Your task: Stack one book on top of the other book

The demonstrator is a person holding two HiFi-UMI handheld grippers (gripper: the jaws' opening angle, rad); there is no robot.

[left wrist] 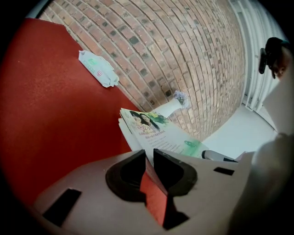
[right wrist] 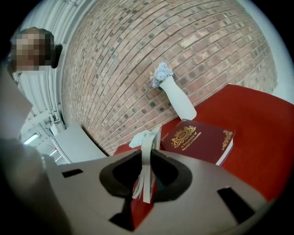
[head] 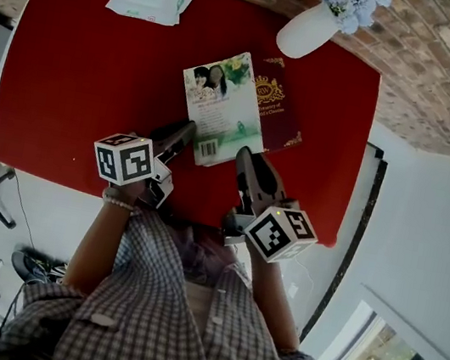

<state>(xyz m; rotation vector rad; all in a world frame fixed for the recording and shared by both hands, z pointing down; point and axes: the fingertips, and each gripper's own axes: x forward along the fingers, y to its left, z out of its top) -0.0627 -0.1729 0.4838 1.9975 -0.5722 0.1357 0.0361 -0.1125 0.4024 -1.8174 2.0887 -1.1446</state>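
Head view: a person in a checked shirt holds the paperback book (head: 221,103) at its near end with both tools over a red table (head: 79,80). The left gripper (head: 183,136) pinches the book's near left corner, and the right gripper (head: 246,160) pinches its near right edge. Left gripper view shows the narrow-set jaws closed on the paperback's edge (left wrist: 156,133), its photo cover facing up and tilted above the red surface. Right gripper view shows the jaws clamped on the same book (right wrist: 148,151), seen edge-on with loose pages hanging between the pads. The maroon book (head: 278,115) lies flat on the table just to the right, its gold-printed cover (right wrist: 197,140) bare in that view. From above, the paperback overlaps the maroon book's left side. A white vase (head: 303,32) of pale blue flowers stands behind the books against the brick wall (right wrist: 183,46). A tissue pack (head: 151,0) lies well apart at the table's far left.
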